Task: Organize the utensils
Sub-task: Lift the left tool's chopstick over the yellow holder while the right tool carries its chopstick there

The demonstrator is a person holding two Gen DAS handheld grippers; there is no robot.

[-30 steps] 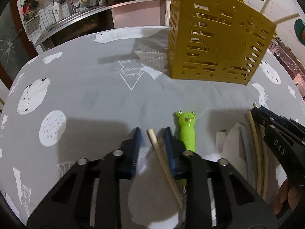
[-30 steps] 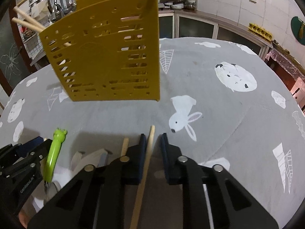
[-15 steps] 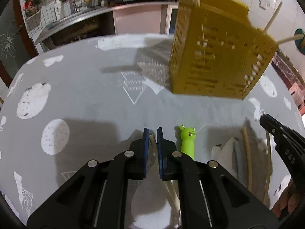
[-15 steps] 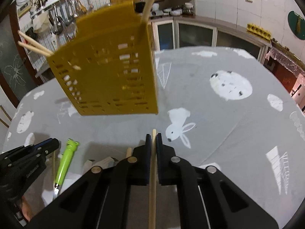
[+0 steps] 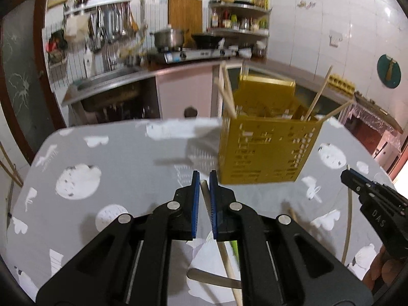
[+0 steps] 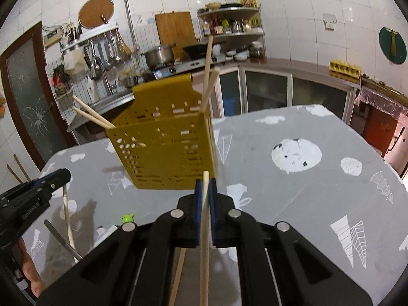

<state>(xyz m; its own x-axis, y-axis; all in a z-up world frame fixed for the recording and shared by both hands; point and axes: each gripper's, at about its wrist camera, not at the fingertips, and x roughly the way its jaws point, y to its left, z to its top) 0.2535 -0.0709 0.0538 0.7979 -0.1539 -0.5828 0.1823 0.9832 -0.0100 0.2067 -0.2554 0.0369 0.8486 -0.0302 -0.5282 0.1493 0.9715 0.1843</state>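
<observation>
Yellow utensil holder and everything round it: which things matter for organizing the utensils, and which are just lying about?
For the job:
- yellow utensil holder
- chopstick in the right tool
- chopstick in the left tool
- green frog-handled utensil
- metal utensil

Lying about:
- pot
- cutting board
- grey tablecloth

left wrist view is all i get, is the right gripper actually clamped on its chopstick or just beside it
Observer: Clamped. The right wrist view shows the right gripper with both blue pads shut on the chopstick, whose tip pokes just past them.
Operator: ok, what else is left down there
Observer: A green frog-headed utensil lies on the grey tablecloth, to the left of the right gripper and on the near side of the yellow basket.
</observation>
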